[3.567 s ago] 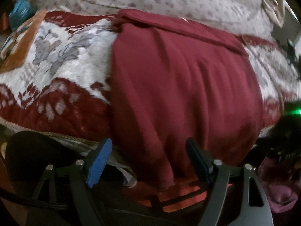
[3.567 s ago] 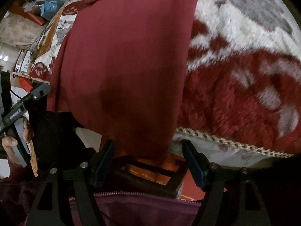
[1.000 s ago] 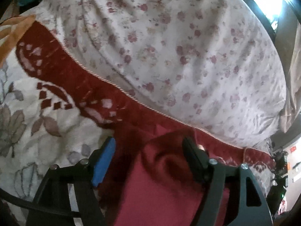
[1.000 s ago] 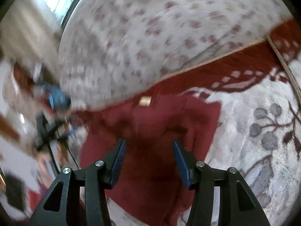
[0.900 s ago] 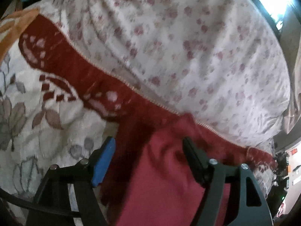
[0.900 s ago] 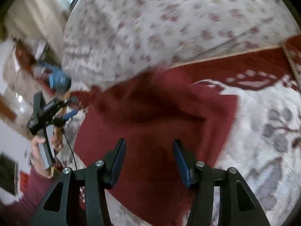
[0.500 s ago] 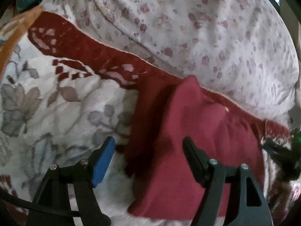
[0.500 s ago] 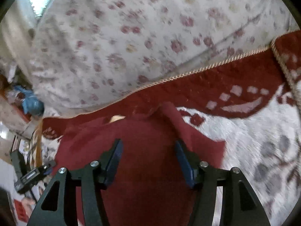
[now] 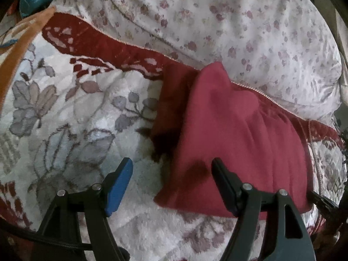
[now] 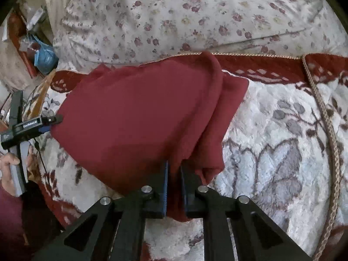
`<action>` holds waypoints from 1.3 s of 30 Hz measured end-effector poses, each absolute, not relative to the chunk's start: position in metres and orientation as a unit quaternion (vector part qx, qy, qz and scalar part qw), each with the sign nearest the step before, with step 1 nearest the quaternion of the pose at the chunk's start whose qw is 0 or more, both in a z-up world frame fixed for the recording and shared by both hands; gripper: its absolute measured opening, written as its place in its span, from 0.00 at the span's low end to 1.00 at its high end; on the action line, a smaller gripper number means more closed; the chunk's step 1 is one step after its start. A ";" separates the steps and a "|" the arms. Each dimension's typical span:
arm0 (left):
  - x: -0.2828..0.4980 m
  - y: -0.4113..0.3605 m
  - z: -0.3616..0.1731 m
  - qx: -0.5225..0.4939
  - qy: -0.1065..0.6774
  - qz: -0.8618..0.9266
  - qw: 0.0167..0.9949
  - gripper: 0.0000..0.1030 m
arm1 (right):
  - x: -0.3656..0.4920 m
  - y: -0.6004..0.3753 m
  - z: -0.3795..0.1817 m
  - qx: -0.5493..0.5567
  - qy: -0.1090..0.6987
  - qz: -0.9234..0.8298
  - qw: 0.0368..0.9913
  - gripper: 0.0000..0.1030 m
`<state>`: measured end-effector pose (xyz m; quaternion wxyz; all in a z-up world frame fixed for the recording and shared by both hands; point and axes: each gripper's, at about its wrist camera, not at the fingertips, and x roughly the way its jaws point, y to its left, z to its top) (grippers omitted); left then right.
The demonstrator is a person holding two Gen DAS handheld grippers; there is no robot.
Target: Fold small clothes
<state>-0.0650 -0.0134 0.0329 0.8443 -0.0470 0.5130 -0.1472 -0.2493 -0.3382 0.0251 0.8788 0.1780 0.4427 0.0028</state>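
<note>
Item: red cloth [image 10: 134, 117], one piece, already doubled over, lying on the floral blanket [image 9: 71, 117] of a bed. Its far edge meets the blanket's red border, just short of the flowered quilt [image 10: 195, 10].

Layers: a top layer lies over a lower one; the lower layer shows along one side in both views as a darker strip.

Right gripper [image 10: 174, 187]: fingers drawn together and clamped on the cloth's near corner, fabric pinched between them.

Left gripper [image 9: 171, 182]: fingers spread apart, holding nothing, hovering over the cloth's near left corner; one finger over bare blanket, the other over the cloth. In the right view one of its fingers reaches the cloth's left corner; whether it touches cannot be told.

Step in hand, by judgement: a further fold, with one corner gripped and the other not yet taken.

Next move, by judgement: the left gripper needs to lower and pinch its corner through both layers, so both corners travel together and the edges stay aligned. A one-sided pull would skew the fold.

Orientation: in the left view the long axis runs away from the cameras, near edge broad, far end narrowing to a raised peak against the quilt. Surface lightly creased along that axis.
</note>
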 end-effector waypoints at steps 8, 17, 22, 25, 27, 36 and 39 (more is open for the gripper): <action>-0.057 -0.019 0.040 -0.020 0.516 -0.114 0.849 0.73 | -0.276 -0.339 0.024 0.176 0.468 0.001 0.866 0.07; -0.044 -0.024 0.032 -0.024 0.501 -0.090 0.860 0.75 | -0.231 -0.318 0.085 0.176 0.400 0.032 0.899 0.51; -0.043 -0.008 0.021 -0.052 0.500 -0.086 0.860 0.82 | -0.136 -0.249 0.073 0.118 0.422 0.088 0.894 0.51; -0.040 -0.004 0.015 -0.069 0.511 -0.091 0.852 0.83 | -0.078 -0.201 0.056 0.058 0.440 0.102 0.890 0.50; -0.038 -0.002 0.014 -0.070 0.514 -0.097 0.850 0.85 | -0.043 -0.180 0.045 0.040 0.444 0.098 0.890 0.45; -0.025 0.003 0.010 -0.094 0.529 -0.108 0.836 0.88 | 0.063 -0.148 0.019 0.035 0.464 0.069 0.883 0.44; -0.024 0.004 0.011 -0.098 0.532 -0.110 0.834 0.88 | 0.076 -0.147 0.020 0.042 0.470 0.068 0.879 0.44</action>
